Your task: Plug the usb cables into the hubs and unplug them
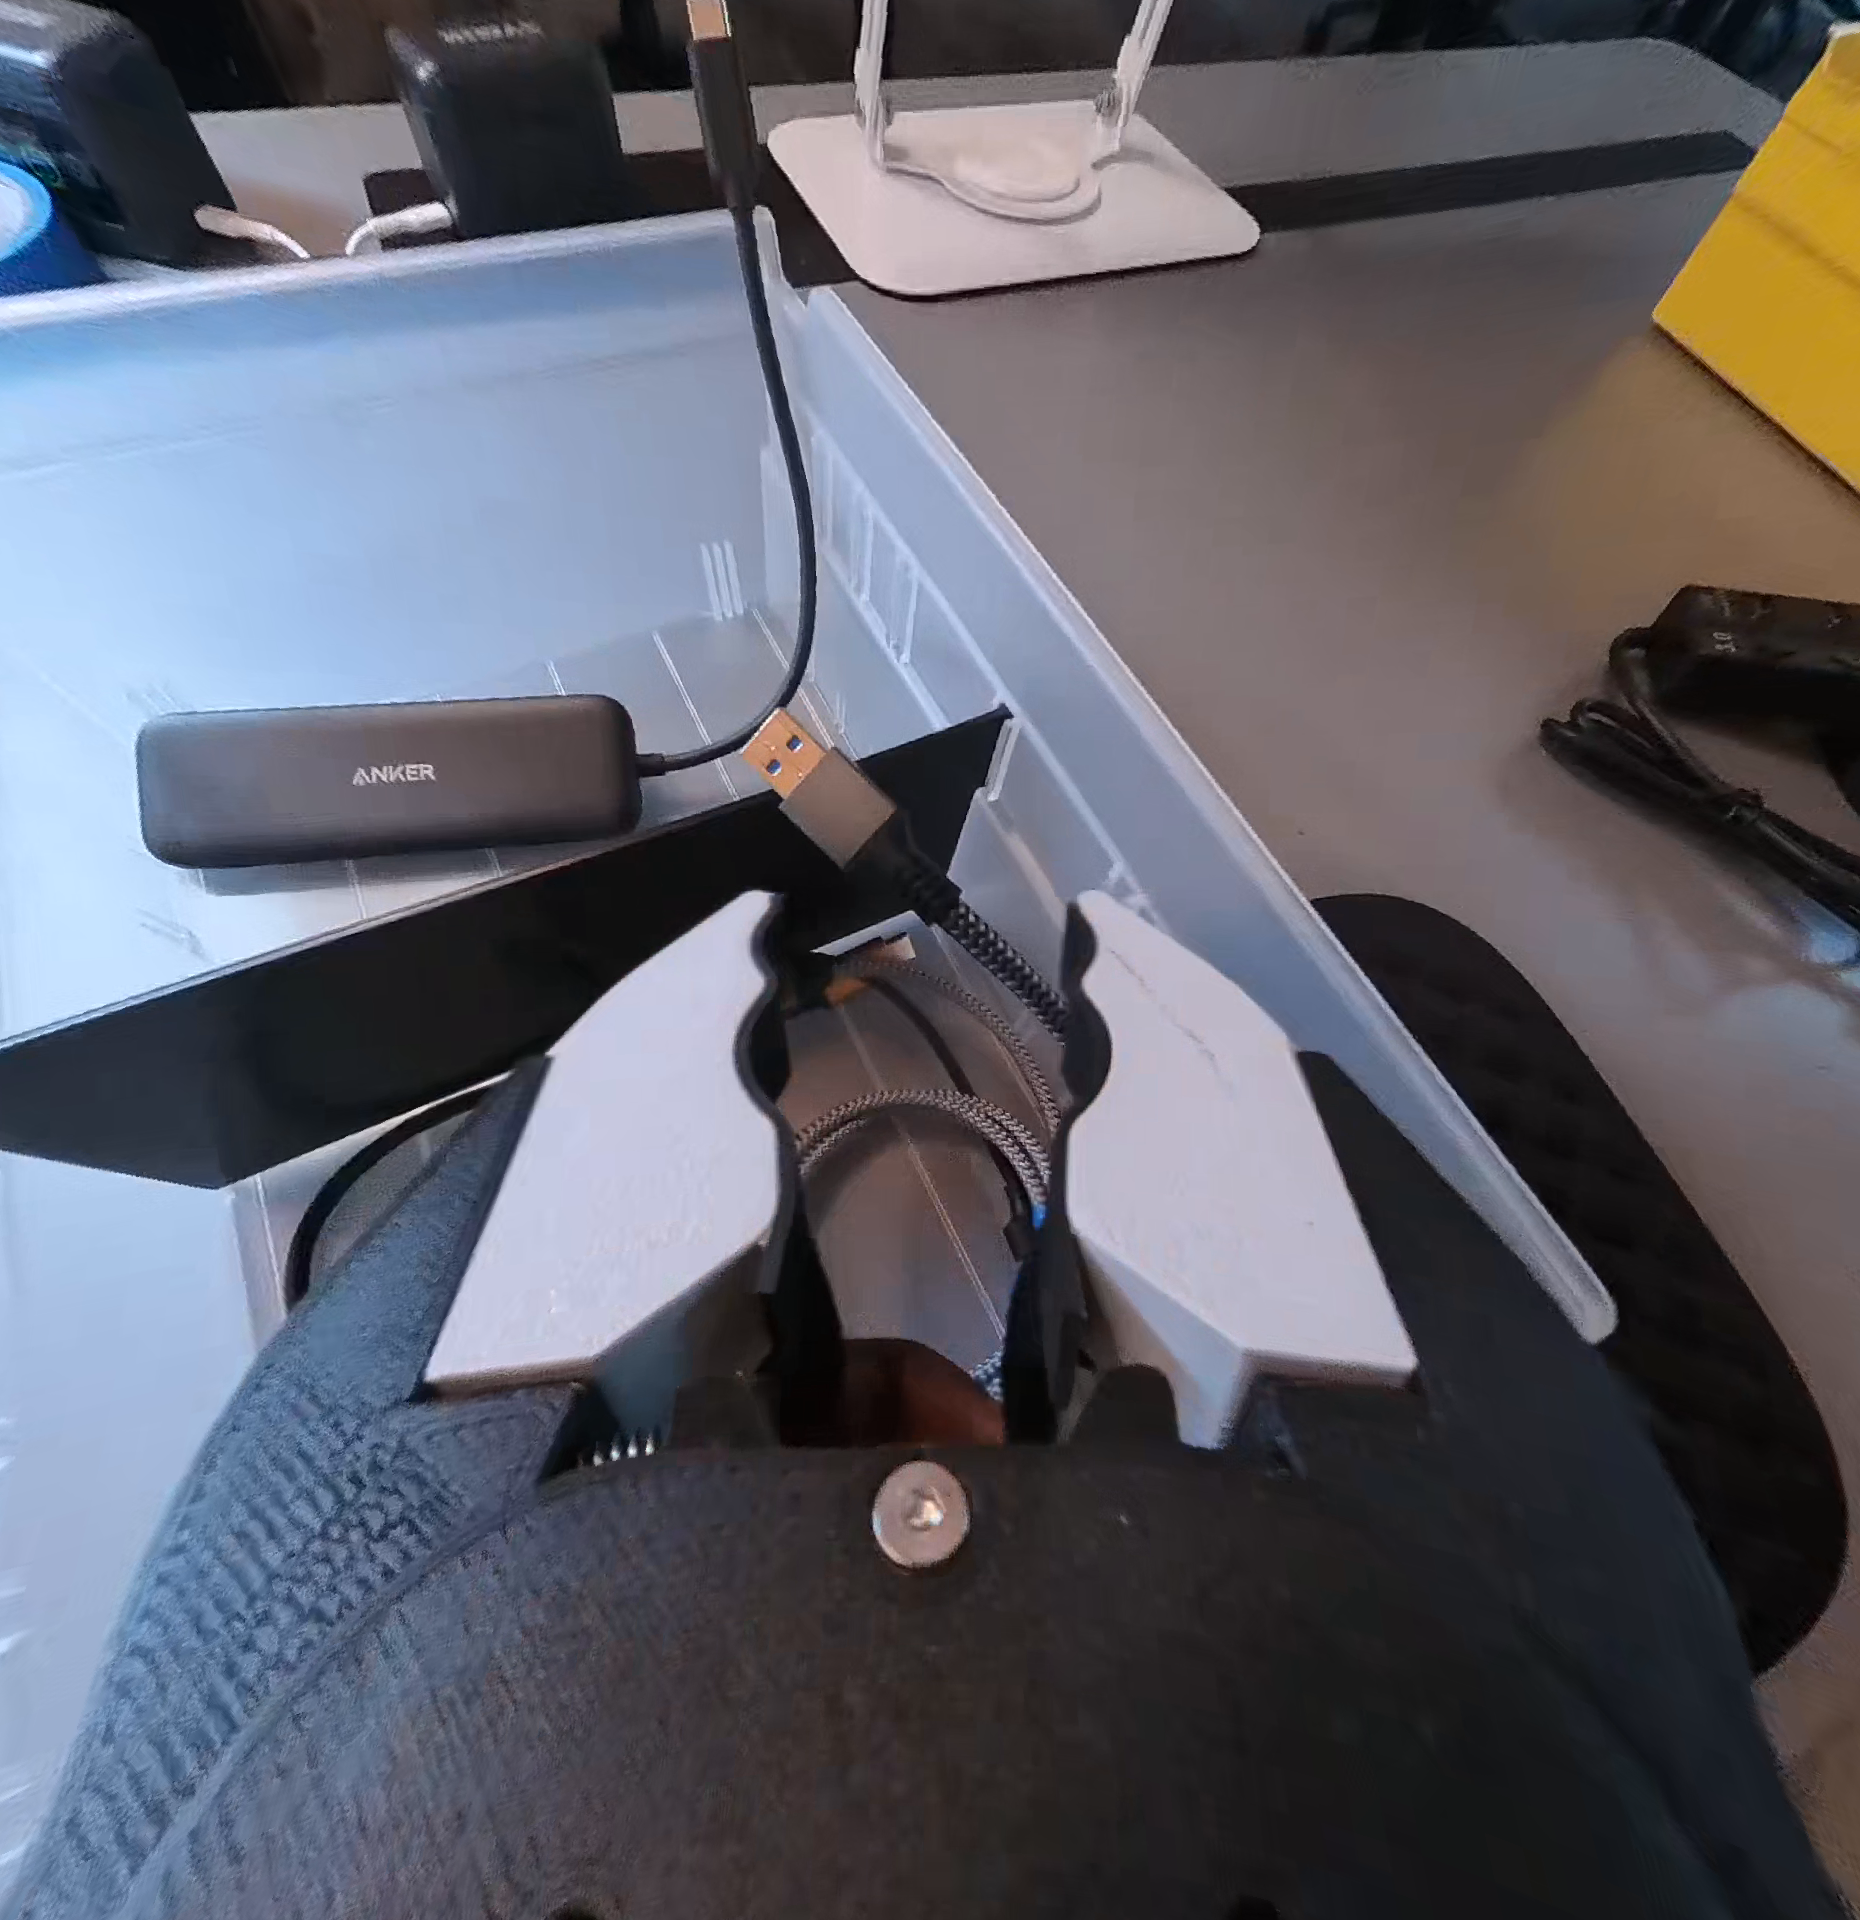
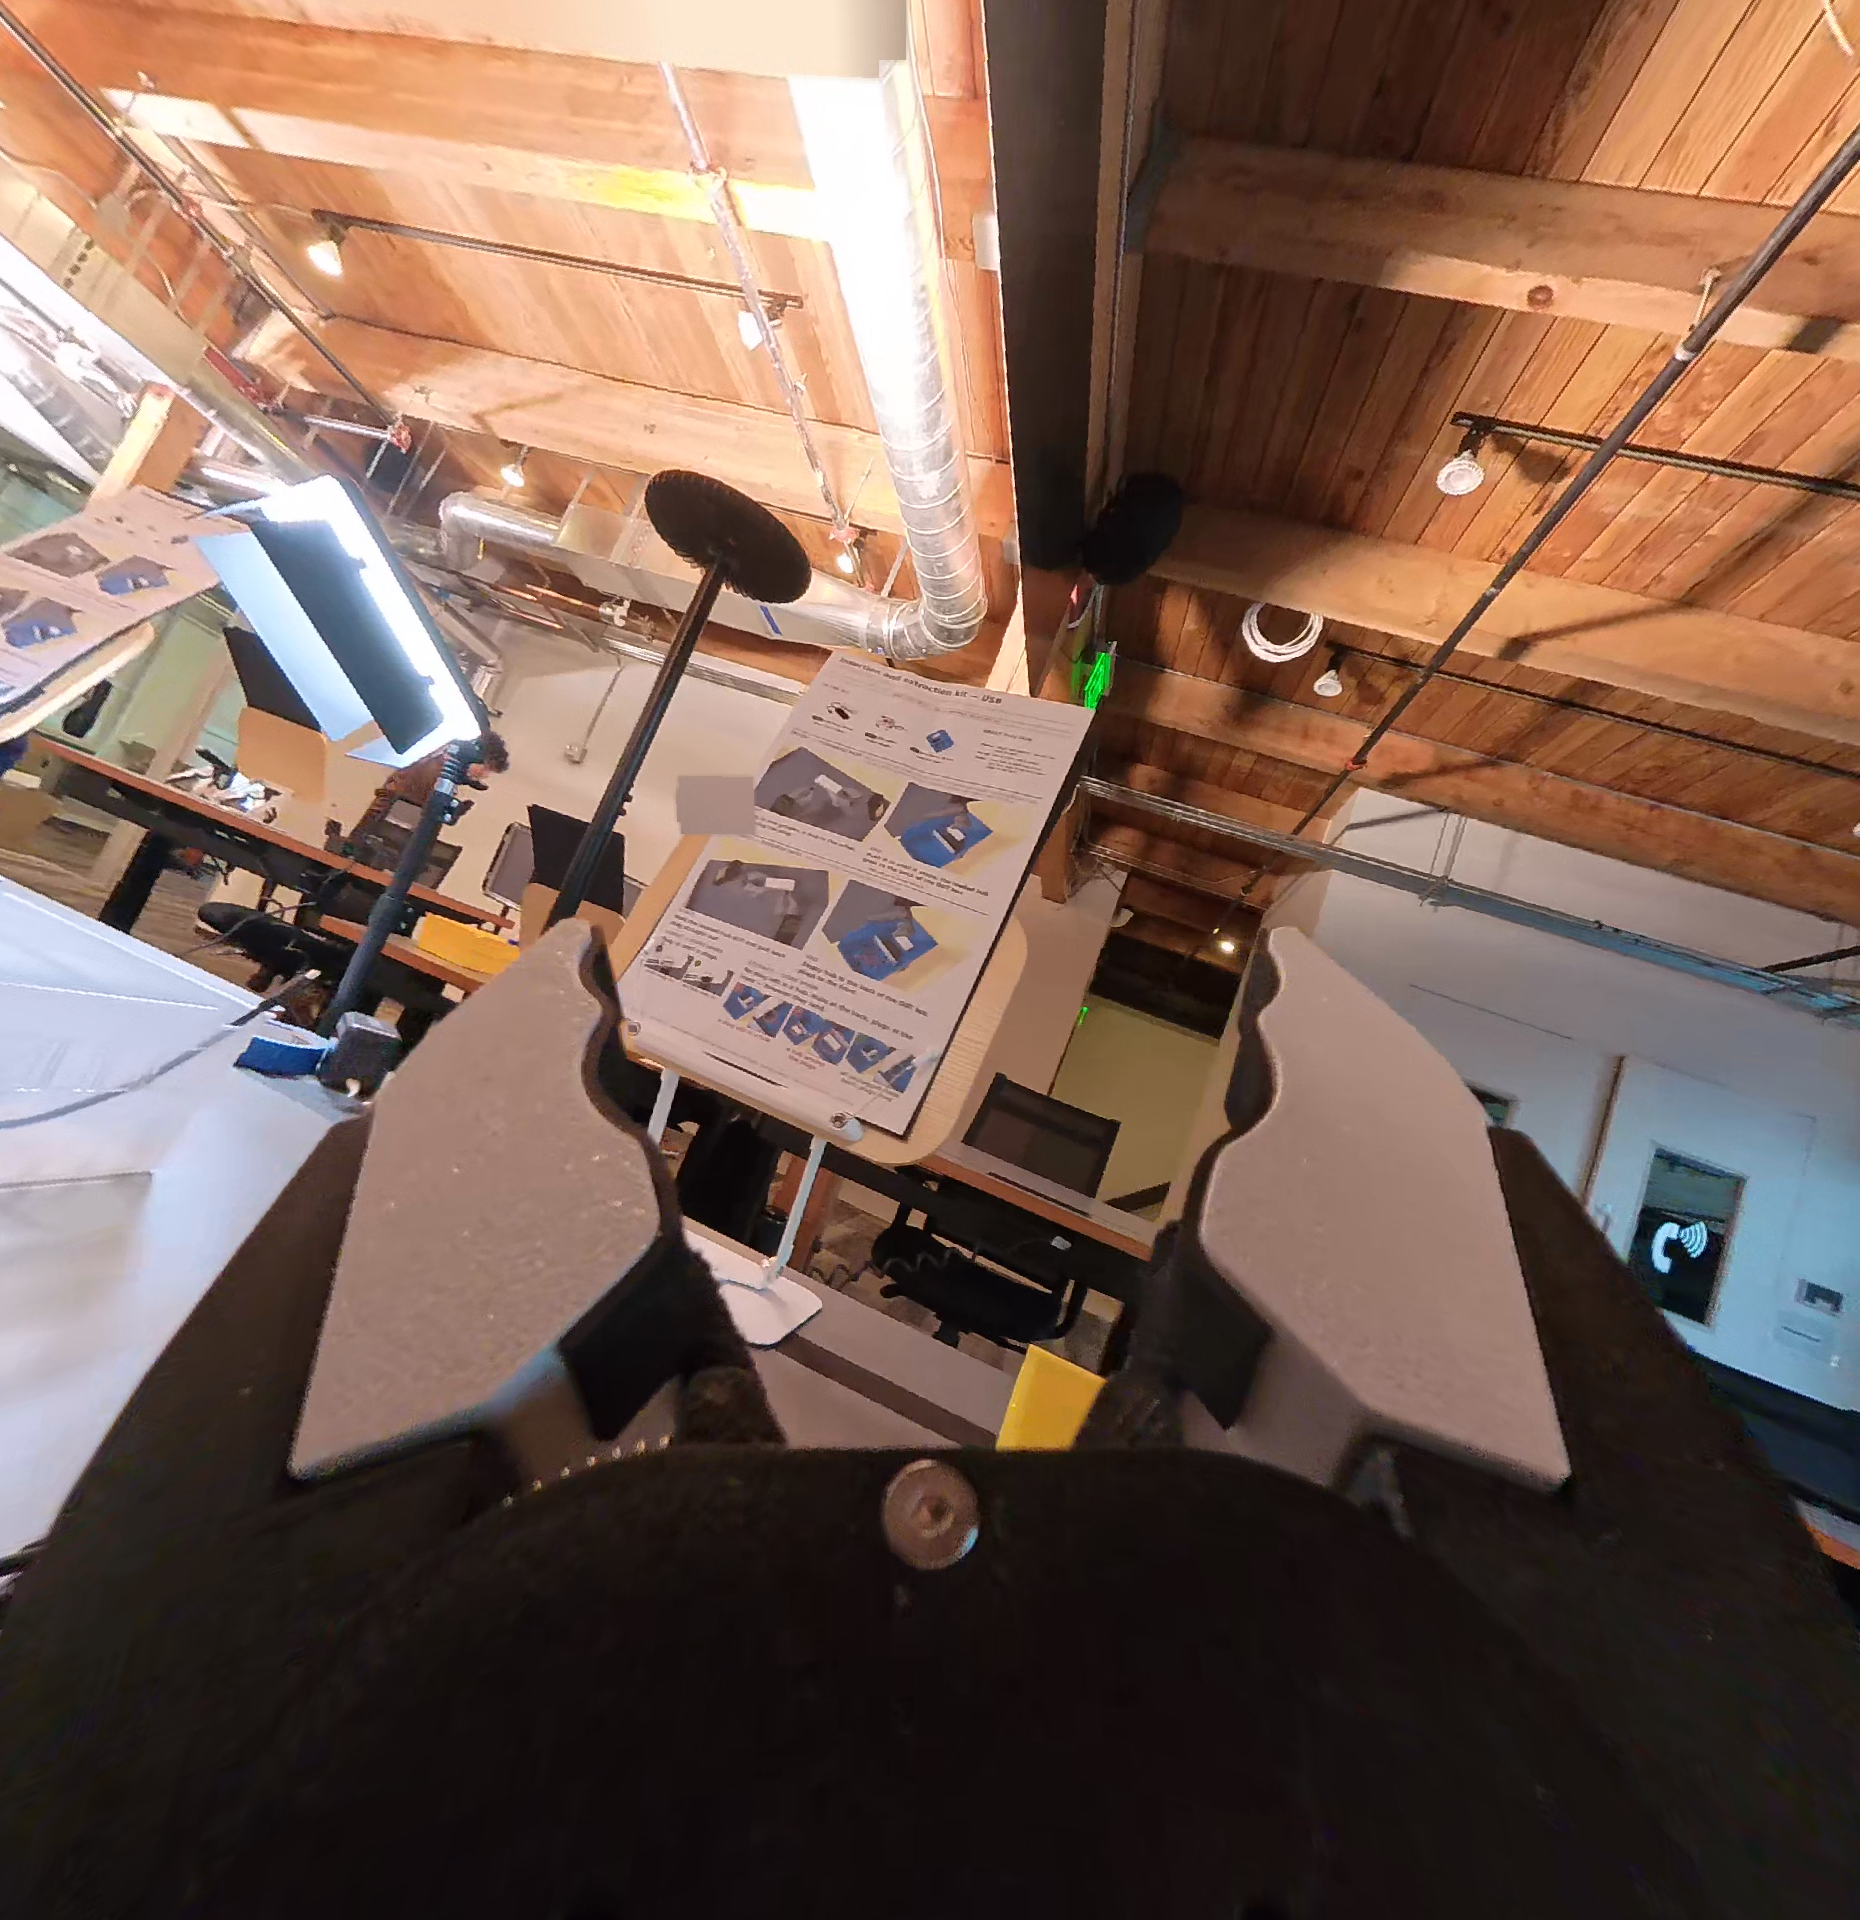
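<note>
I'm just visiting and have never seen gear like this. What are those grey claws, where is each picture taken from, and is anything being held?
Each picture comes from a camera mounted on a hand-held gripper, looking forward along its two grey fingers; a person carries one in each hand. The left gripper points down into a clear plastic bin on a grey desk. In the bin lie a black USB hub and a braided USB cable, whose silver plug sticks up unplugged. The fingers stand apart around the cable, not pinching it. The right gripper is tilted up towards the wooden ceiling and an instruction sheet on a stand, open and empty.
</note>
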The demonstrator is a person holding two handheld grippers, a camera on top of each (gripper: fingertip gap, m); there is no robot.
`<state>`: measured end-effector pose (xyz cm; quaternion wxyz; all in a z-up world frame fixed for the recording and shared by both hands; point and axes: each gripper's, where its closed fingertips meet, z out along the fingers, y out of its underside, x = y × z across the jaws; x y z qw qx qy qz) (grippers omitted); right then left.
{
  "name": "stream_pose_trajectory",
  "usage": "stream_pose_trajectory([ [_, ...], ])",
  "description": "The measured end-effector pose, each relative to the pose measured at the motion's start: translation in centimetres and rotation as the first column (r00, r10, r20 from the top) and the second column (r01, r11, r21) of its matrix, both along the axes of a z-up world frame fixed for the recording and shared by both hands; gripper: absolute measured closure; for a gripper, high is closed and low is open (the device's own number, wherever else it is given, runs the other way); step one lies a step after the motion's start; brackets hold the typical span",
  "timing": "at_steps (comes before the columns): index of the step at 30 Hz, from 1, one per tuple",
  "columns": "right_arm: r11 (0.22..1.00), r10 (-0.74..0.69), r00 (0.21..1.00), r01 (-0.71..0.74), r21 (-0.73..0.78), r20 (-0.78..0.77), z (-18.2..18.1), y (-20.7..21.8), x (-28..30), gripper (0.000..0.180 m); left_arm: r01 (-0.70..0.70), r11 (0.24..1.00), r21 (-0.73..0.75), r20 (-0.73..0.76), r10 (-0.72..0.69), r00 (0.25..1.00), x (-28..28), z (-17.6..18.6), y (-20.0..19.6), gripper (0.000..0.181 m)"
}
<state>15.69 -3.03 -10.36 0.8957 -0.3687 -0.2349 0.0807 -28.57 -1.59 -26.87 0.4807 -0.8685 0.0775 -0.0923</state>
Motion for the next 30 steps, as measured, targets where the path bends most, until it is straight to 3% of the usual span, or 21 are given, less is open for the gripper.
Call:
stream_pose_trajectory([
  [5, 1.000, 0.007, 1.000, -0.006, 0.011, -0.014, -0.1, -0.1, 0.1, 0.069, 0.012, 0.995, -0.098, 0.012, -0.011, 1.000, 0.9, -1.4, 0.0, 0.140],
  [8, 1.000, -0.008, 1.000, 0.008, 0.010, 0.004, -0.2, 0.0, 0.0, 0.070, 0.018, 0.991, -0.136, -0.088, -0.031, 0.996, 0.9, -2.2, -0.2, 0.162],
  [10, 1.000, -0.026, 0.999, 0.026, 0.011, 0.024, -0.3, 0.0, 0.0, 0.070, -0.010, 0.998, -0.063, -0.147, 0.001, 0.989, 0.4, -1.0, 0.0, 0.165],
  [13, 0.999, -0.043, 0.998, 0.042, 0.021, 0.042, -0.1, -0.1, -0.1, 0.073, -0.059, 0.984, 0.166, -0.204, 0.093, 0.975, -0.5, 3.6, 0.1, 0.166],
  [15, 0.999, -0.038, 0.999, 0.037, 0.025, 0.038, -0.1, -0.2, -0.1, 0.074, -0.073, 0.917, 0.392, -0.256, 0.185, 0.949, -1.1, 8.0, -0.6, 0.167],
  [18, 1.000, -0.018, 1.000, 0.017, 0.023, 0.025, -0.2, -0.2, -0.4, 0.075, -0.061, 0.692, 0.719, -0.253, 0.342, 0.905, -1.0, 15.1, -3.5, 0.168],
  [20, 1.000, -0.006, 1.000, 0.006, 0.022, 0.024, -0.2, -0.3, -0.6, 0.075, -0.019, 0.525, 0.851, -0.221, 0.390, 0.894, 0.0, 18.4, -5.8, 0.170],
  [23, 1.000, 0.006, 0.999, -0.006, 0.026, 0.033, -0.1, -0.6, -0.9, 0.078, 0.071, 0.351, 0.934, -0.220, 0.406, 0.887, 2.5, 21.0, -8.2, 0.175],
  [26, 0.999, 0.038, 0.999, -0.039, 0.032, 0.032, 0.2, -1.1, -1.6, 0.082, 0.196, 0.296, 0.935, -0.311, 0.419, 0.853, 5.6, 21.4, -8.6, 0.175],
  [30, 0.990, 0.134, 0.990, -0.135, 0.027, 0.031, 0.3, -1.9, -3.5, 0.096, 0.371, 0.346, 0.862, -0.495, 0.410, 0.766, 10.3, 19.7, -6.9, 0.175],
])
